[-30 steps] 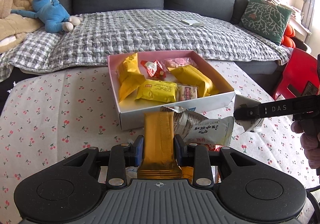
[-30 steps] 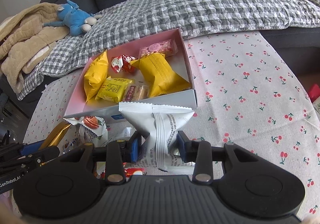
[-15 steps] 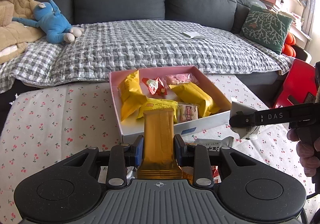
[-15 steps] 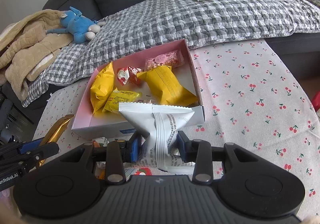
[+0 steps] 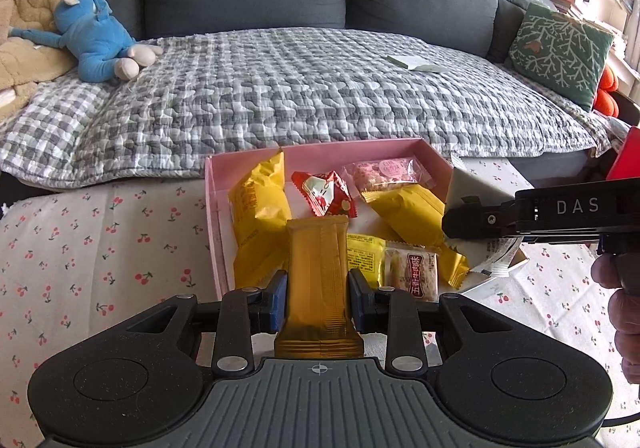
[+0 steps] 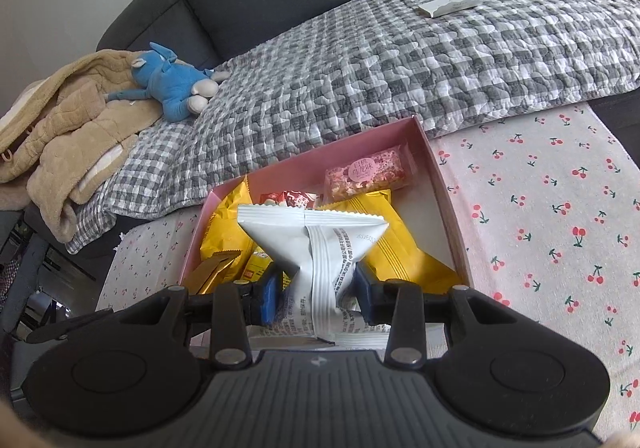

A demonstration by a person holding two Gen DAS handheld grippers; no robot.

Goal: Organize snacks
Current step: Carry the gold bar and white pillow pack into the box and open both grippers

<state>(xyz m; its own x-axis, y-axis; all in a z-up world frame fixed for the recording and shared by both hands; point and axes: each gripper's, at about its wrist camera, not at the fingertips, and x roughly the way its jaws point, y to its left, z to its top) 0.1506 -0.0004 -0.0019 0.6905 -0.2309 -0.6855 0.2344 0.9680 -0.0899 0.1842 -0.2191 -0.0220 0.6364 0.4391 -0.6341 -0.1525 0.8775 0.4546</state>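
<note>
A pink box (image 5: pixel 211 208) (image 6: pixel 440 184) on the cherry-print tablecloth holds several snacks: yellow packets (image 5: pixel 256 216), a red one (image 5: pixel 324 192), a pink bar (image 5: pixel 384 172). My left gripper (image 5: pixel 318 290) is shut on a golden-orange bar (image 5: pixel 318 264), held above the box's near edge. My right gripper (image 6: pixel 316 290) is shut on a white packet (image 6: pixel 320 248), also over the box. In the left wrist view the right gripper (image 5: pixel 452 224) reaches in from the right with the white packet (image 5: pixel 464 188). The golden bar (image 6: pixel 214 270) shows at the lower left of the right wrist view.
A grey sofa with a checked quilt (image 5: pixel 320 88) lies right behind the table. On it are a blue plush toy (image 5: pixel 92 40), a beige blanket (image 6: pixel 72 120) and a green cushion (image 5: pixel 560 48). A hand (image 5: pixel 624 308) holds the right gripper. Tablecloth (image 6: pixel 560 228) lies bare to the box's right.
Both grippers have moved forward with their packets, from in front of the box to over it. The loose snacks in front of the box have dropped out of view.
</note>
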